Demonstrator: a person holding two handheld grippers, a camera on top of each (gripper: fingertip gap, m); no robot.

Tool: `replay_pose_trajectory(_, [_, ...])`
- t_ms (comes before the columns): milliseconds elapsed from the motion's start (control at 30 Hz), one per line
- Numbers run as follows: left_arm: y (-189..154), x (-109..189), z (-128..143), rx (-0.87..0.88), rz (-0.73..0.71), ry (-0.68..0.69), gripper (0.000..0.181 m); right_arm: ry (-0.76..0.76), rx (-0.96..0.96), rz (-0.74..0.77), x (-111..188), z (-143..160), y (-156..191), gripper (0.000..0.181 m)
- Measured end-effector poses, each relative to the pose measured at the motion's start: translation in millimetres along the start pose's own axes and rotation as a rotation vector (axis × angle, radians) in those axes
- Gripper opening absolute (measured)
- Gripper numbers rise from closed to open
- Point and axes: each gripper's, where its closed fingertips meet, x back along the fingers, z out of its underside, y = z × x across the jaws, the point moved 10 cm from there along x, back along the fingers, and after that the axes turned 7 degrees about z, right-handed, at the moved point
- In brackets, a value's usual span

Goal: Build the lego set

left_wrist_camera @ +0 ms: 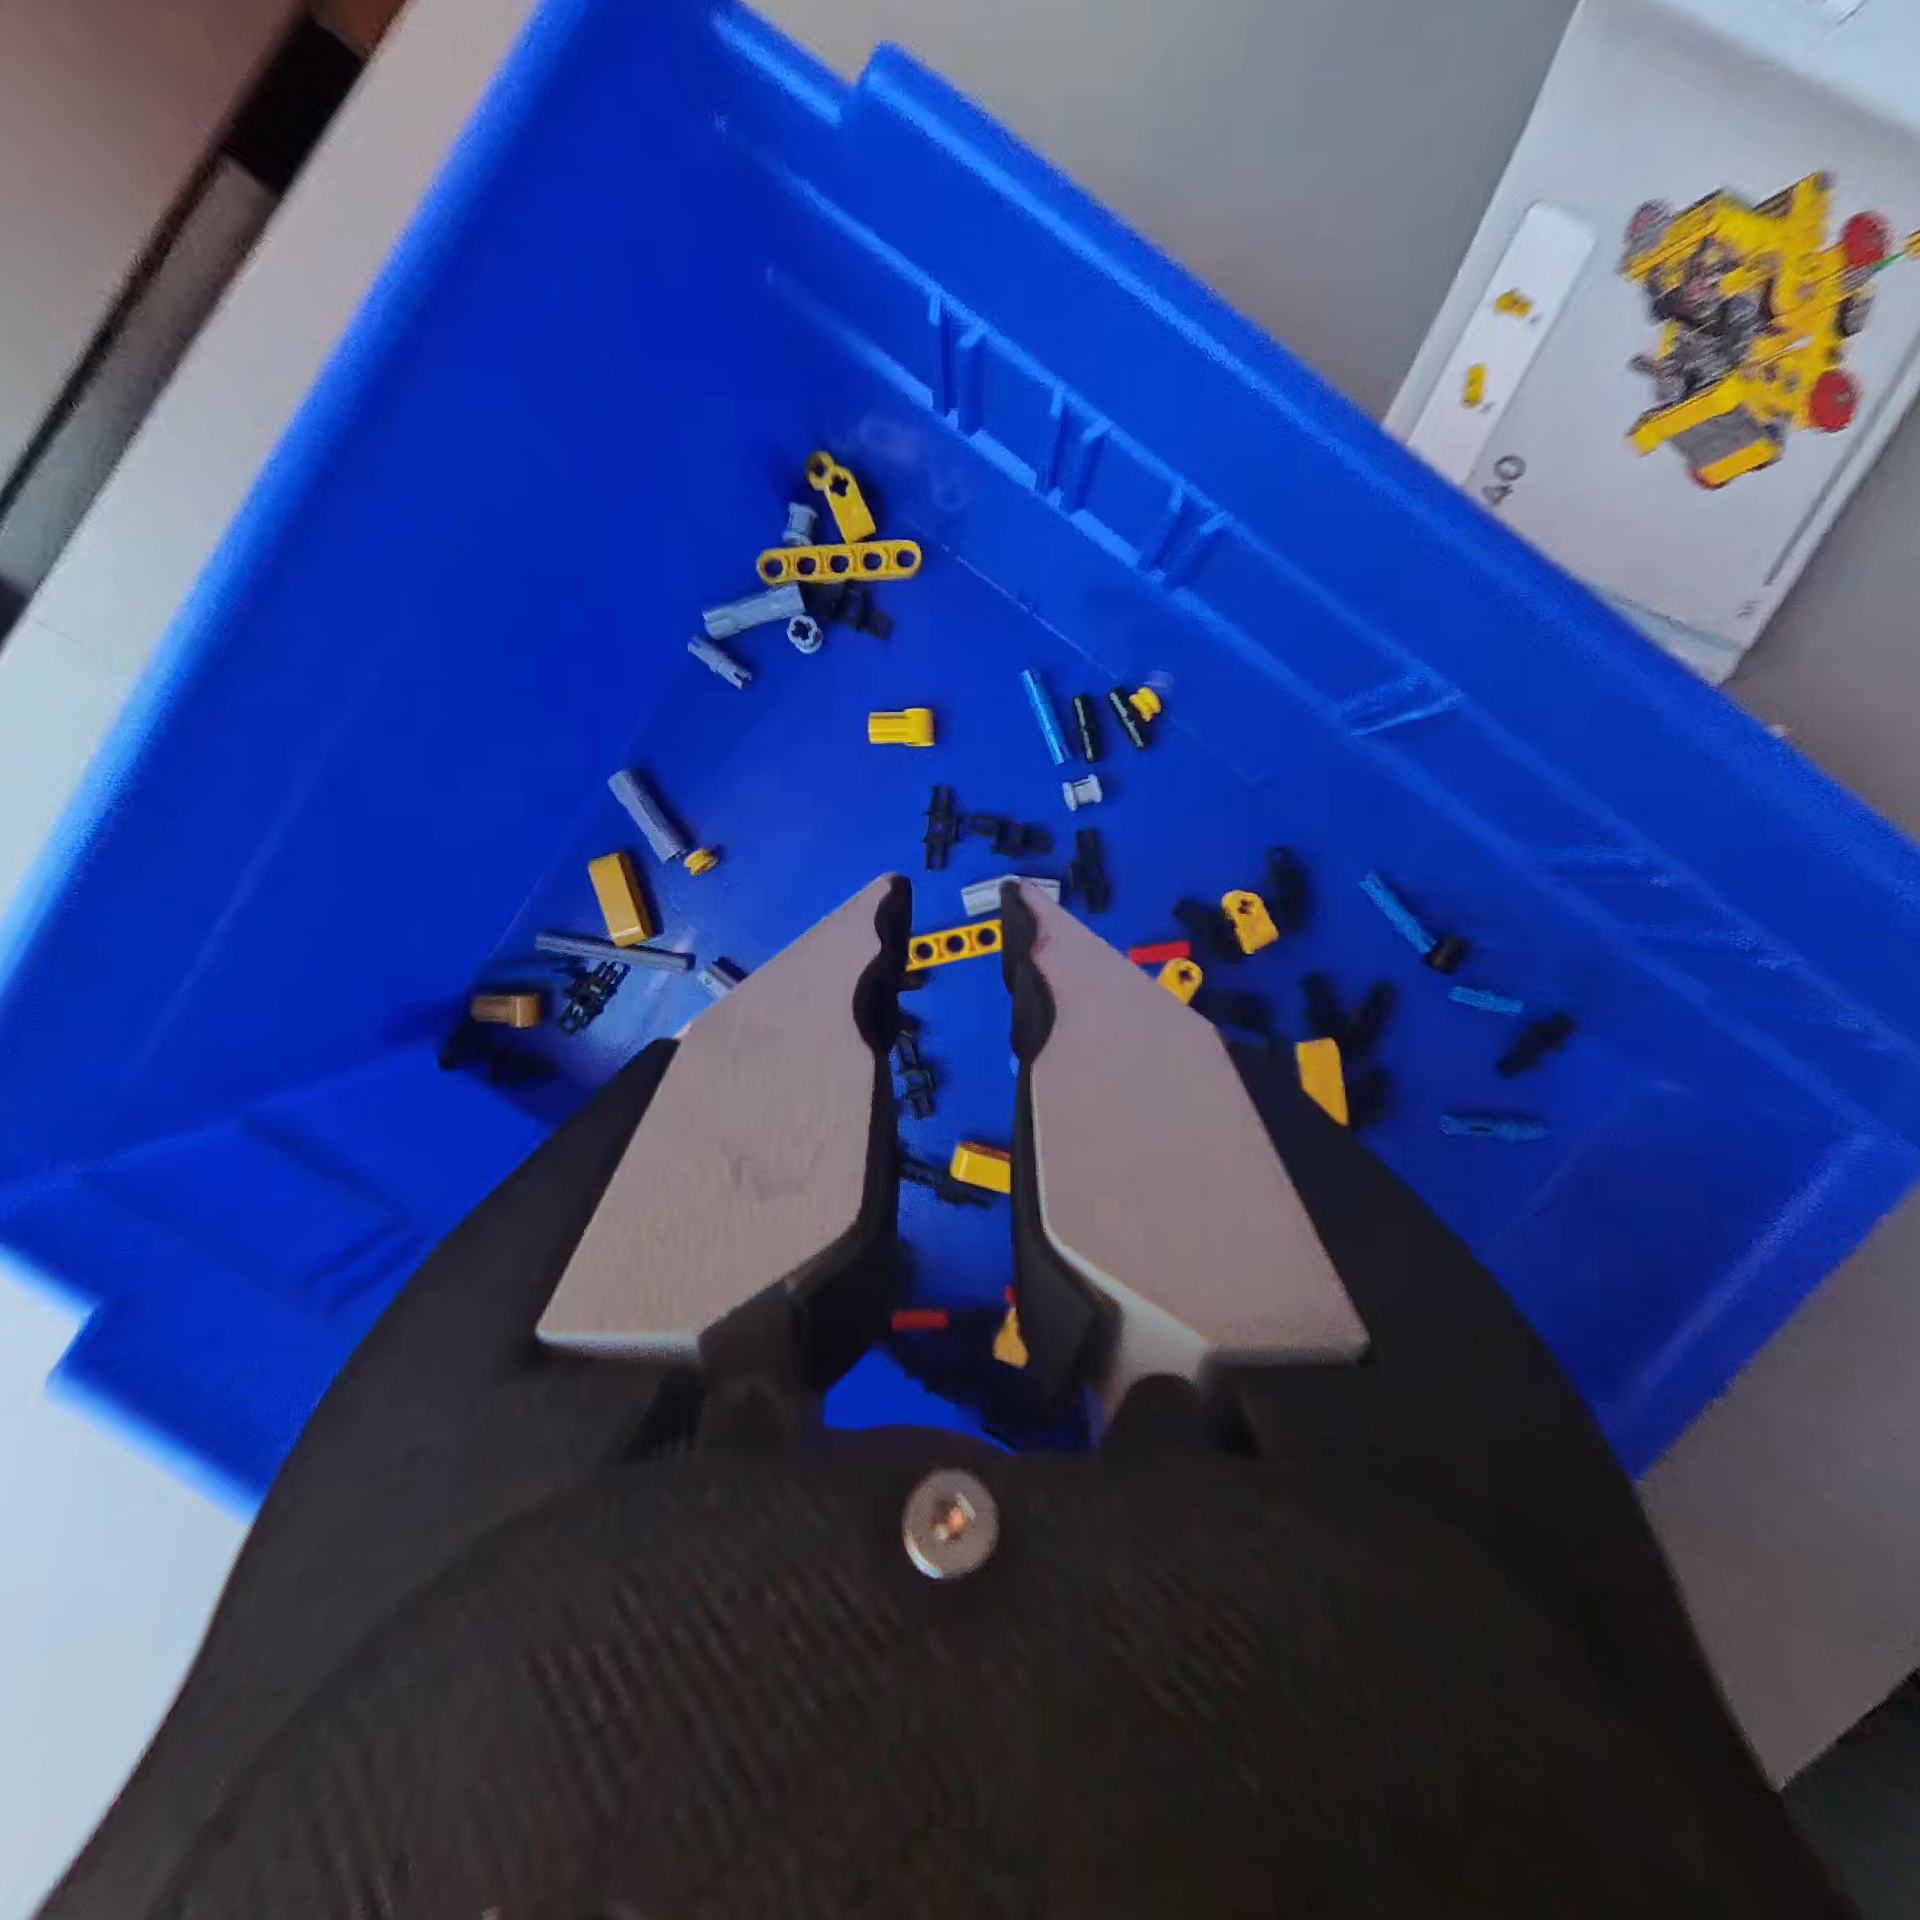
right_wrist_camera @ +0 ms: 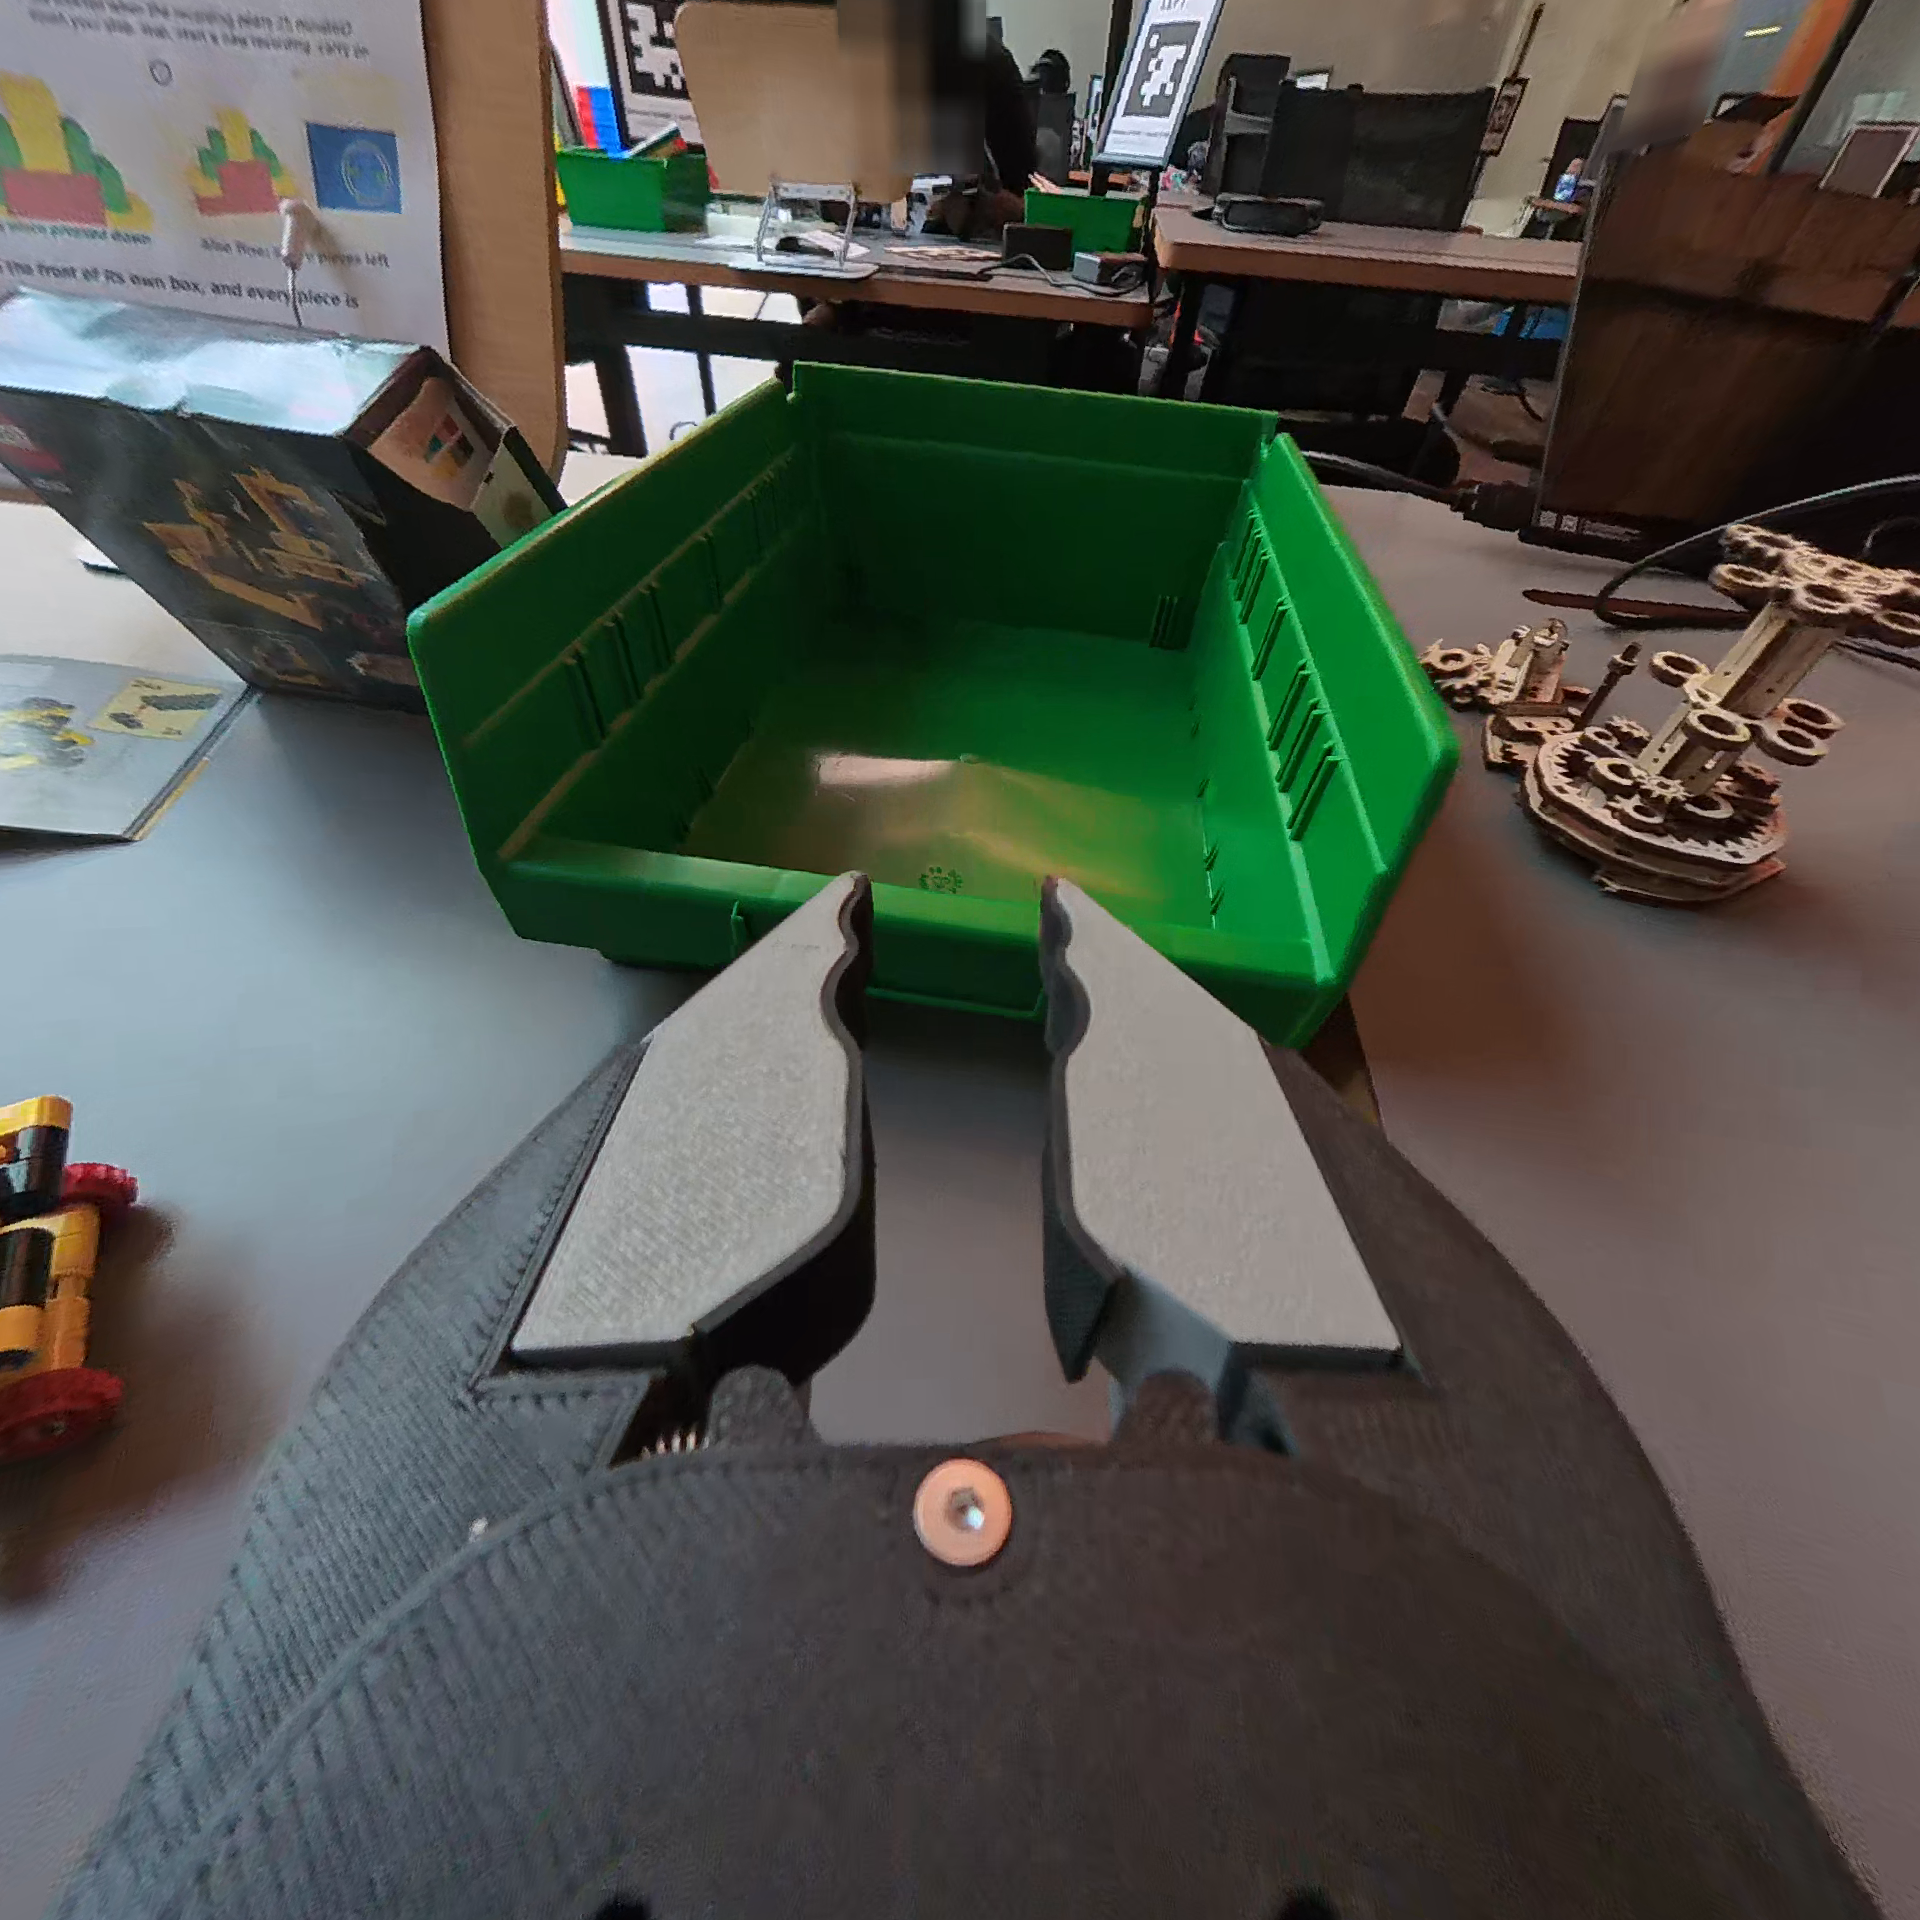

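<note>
Left wrist view: left gripper [left_wrist_camera: 954, 891] hangs over a blue bin [left_wrist_camera: 436, 644], fingers [left_wrist_camera: 769, 1122] parted w/ a narrow gap, nothing held. Loose lego pieces [left_wrist_camera: 1039, 831] lie scattered on the bin floor: yellow, black, grey, blue, a few red. A short yellow beam w/ holes [left_wrist_camera: 954, 945] shows in the gap just below the tips; can't tell if the tips touch it. A longer yellow 5-hole beam [left_wrist_camera: 837, 562] lies farther up, near grey pins. An open instruction booklet [left_wrist_camera: 1683, 343] w/ a pic of a yellow vehicle sits on the tabletop [left_wrist_camera: 1195, 135] beside the bin, upper right.

Right wrist view: right gripper [right_wrist_camera: 954, 883] is above the grey tabletop [right_wrist_camera: 312, 1039], fingers [right_wrist_camera: 727, 1143] spread, empty. Tips point at the front lip of a green bin [right_wrist_camera: 1351, 727]; no pieces visible inside. Left of it, a dark lego box [right_wrist_camera: 239, 530] lies tilted, w/ a booklet [right_wrist_camera: 104, 748] in front. At the left edge, a partly built yellow model w/ red gears [right_wrist_camera: 47, 1268] sits on the tabletop. A wooden gear model [right_wrist_camera: 1683, 748] stands right of the green bin.
</note>
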Motion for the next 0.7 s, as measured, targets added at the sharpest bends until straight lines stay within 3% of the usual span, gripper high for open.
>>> replay_pose_trajectory(33, [3,-10,-1,-0.005,-0.005,0.036,0.015,-0.006,-0.011,-0.003,1,0,0,0.029])
replay_pose_trajectory(367, [11,-49,-3,-0.007,-0.009,0.188,0.012,-0.010,-0.035,-0.020,3,1,-1,0.029])
replay_pose_trajectory(433, [12,-51,-3,-0.004,-0.001,0.165,0.003,-0.013,-0.038,-0.021,3,1,-1,0.029])
replay_pose_trajectory(700, [11,-50,-3,-0.004,0.017,0.147,0.000,-0.021,-0.045,-0.022,4,1,-1,0.029])
